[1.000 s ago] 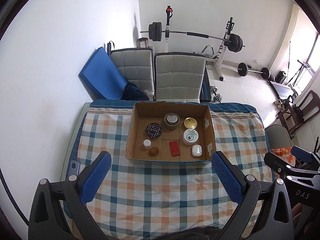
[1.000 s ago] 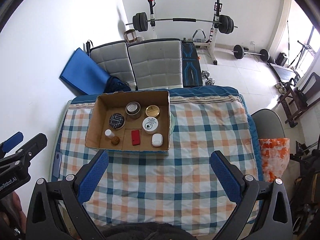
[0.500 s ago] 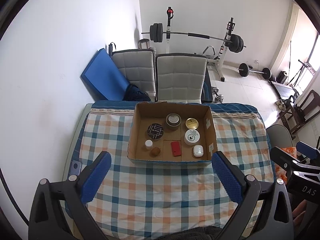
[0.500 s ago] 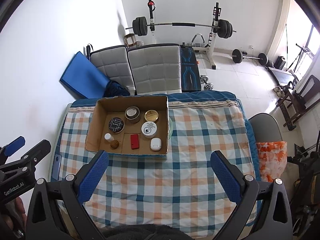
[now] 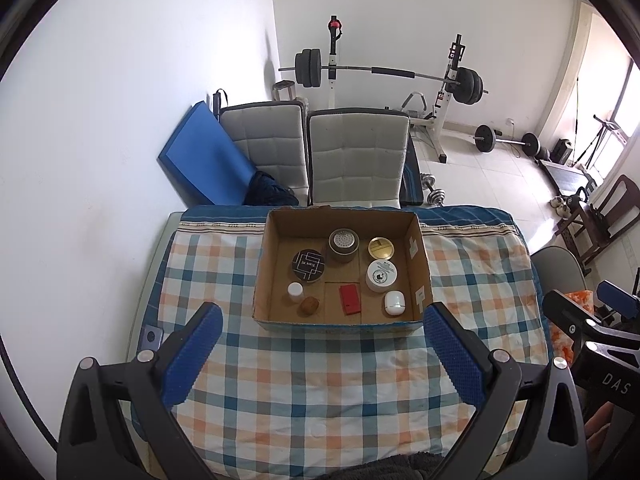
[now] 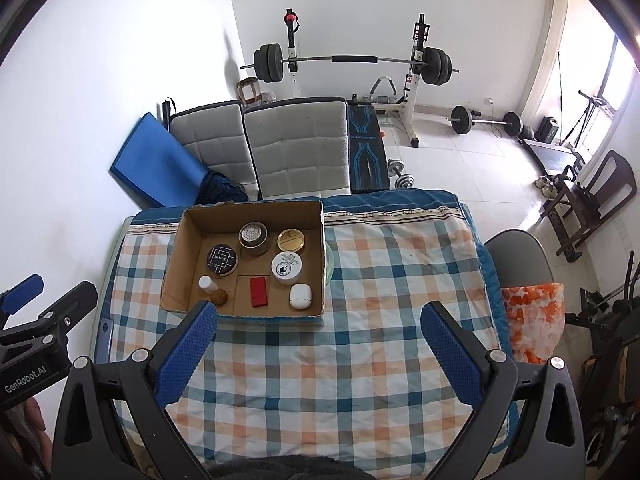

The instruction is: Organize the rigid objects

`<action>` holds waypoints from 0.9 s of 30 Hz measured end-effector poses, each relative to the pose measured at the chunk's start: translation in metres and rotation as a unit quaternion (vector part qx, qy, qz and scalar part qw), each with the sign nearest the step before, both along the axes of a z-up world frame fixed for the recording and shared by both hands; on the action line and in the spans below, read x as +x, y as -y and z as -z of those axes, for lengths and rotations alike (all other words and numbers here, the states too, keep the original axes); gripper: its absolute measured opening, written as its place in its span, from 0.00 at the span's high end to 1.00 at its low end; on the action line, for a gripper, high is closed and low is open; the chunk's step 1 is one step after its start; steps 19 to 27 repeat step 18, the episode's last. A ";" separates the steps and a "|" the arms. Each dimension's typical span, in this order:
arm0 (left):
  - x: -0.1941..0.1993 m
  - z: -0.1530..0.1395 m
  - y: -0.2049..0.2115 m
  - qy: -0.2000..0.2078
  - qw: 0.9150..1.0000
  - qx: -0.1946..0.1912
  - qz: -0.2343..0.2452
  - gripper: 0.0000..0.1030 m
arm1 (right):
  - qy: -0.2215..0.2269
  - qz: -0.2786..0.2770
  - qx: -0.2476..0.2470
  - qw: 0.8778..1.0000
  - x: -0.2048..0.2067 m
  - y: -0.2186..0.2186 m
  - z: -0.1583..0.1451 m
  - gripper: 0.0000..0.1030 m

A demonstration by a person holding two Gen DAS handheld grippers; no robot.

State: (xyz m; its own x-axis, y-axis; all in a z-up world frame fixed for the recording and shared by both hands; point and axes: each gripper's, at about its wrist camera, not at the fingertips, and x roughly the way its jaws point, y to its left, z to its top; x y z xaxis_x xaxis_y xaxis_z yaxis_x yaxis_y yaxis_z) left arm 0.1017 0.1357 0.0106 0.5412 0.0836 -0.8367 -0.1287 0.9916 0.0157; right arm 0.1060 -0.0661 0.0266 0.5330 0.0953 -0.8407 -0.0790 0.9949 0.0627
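A shallow cardboard box [image 5: 418, 252] [image 6: 178, 240] sits at the far side of the checked tablecloth [image 5: 320, 368] [image 6: 380, 280]. Inside lie a black patterned tin [image 5: 308, 265], a grey perforated tin [image 5: 343, 244], a gold tin [image 5: 380, 248], a white round tin [image 5: 382, 275], a small white bottle [image 5: 295, 291], a brown nut-like ball [image 5: 309, 305], a red flat block [image 5: 349, 299] and a white pebble-shaped case [image 5: 395, 303]. My left gripper [image 5: 322, 354] is open and empty, high above the near cloth. My right gripper [image 6: 320, 350] is open and empty, right of the box.
Two grey padded chairs [image 5: 356, 156] stand behind the table with a blue mat [image 5: 204, 160] against the wall. A barbell rack [image 5: 384, 76] and weights fill the back. A grey chair with an orange-white bag [image 6: 532, 320] stands at the table's right.
Both grippers have risen and pulled back a little, so the table and box look smaller and farther. Both stay open. The items in the box have not moved.
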 end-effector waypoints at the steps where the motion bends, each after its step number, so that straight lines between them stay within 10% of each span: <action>1: 0.000 0.000 0.000 0.000 1.000 0.000 -0.001 0.00 | 0.001 0.002 0.000 1.000 0.000 0.001 0.000 0.00; 27: 0.007 -0.002 0.005 0.006 1.000 0.005 0.020 0.00 | 0.005 0.021 0.005 1.000 0.001 0.005 -0.001 0.00</action>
